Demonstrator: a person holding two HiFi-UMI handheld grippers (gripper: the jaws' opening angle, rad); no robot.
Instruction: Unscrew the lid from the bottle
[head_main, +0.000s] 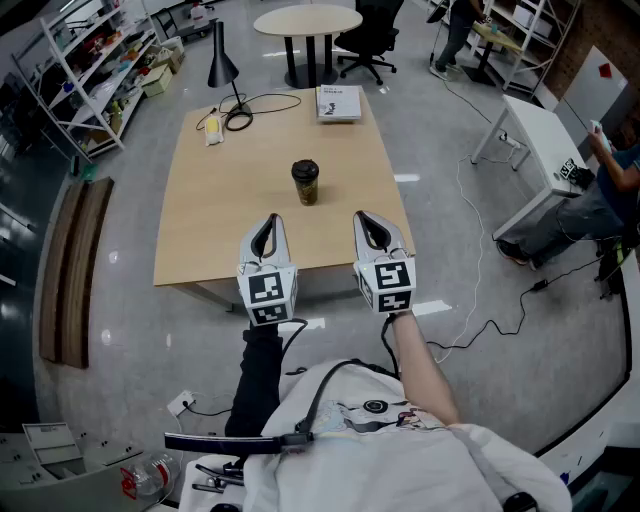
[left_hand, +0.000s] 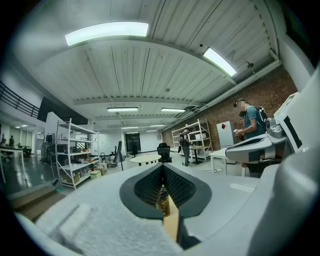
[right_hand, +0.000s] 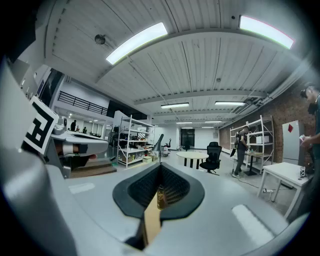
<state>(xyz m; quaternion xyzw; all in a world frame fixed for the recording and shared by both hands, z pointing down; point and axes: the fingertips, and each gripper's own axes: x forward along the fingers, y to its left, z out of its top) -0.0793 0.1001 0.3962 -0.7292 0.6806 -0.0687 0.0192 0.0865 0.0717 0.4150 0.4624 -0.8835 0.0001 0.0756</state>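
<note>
A dark bottle (head_main: 305, 183) with a black lid stands upright near the middle of the wooden table (head_main: 220, 220). My left gripper (head_main: 269, 220) and right gripper (head_main: 363, 217) hover side by side over the table's near edge, short of the bottle. Both are shut with nothing in them. In the left gripper view the bottle (left_hand: 163, 200) shows as a sliver below the shut left gripper (left_hand: 162, 167). The right gripper view has the bottle (right_hand: 160, 198) likewise behind the shut right gripper (right_hand: 161, 167).
At the table's far end lie a black lamp (head_main: 222, 55), a coiled cable (head_main: 240, 118), a small yellow item (head_main: 212, 128) and a book (head_main: 339, 102). A round table (head_main: 307, 20) stands beyond. Shelves (head_main: 90, 70) stand left; a white table (head_main: 535, 130) and a seated person (head_main: 590, 205) are right.
</note>
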